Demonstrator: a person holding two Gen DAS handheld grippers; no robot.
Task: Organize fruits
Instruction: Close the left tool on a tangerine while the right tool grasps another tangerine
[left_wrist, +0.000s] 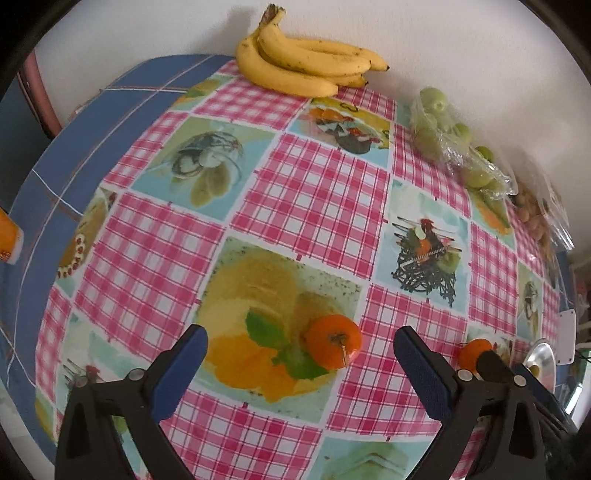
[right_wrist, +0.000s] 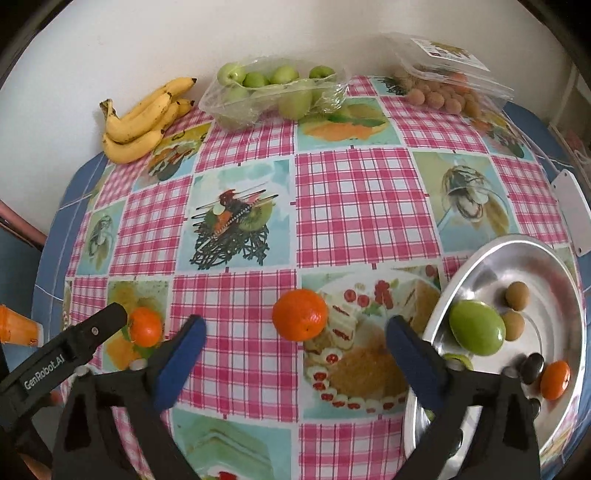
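Grippers first: our left gripper (left_wrist: 301, 363) has its jaws spread wide and empty, with a tangerine (left_wrist: 333, 347) on the cloth between and just ahead of them; our right gripper (right_wrist: 295, 354) is likewise agape and empty, a second tangerine (right_wrist: 300, 314) lying just ahead of its gap.

Metal bowl (right_wrist: 480, 258), near right: we count one green fruit (right_wrist: 477, 328), two small brown fruits (right_wrist: 517, 295), one small orange fruit (right_wrist: 554, 380) and a dark item we cannot identify. We judge sorting begun but well short of done.

Outstanding, on the tablecloth (right_wrist: 354, 206): both tangerines, still loose.

Far edge, by the wall: a banana bunch (right_wrist: 144, 122), a clear bag of green fruit (right_wrist: 273, 92) and a clear clamshell of small brownish fruit (right_wrist: 447, 88). Whether these are to be moved we cannot say.

Orange object (right_wrist: 16, 326), left edge: unidentified.

Writing: "GenRobot.AI" reads on the arm of the left gripper, as seen by the right wrist camera. The clamshell's label is too small to read.
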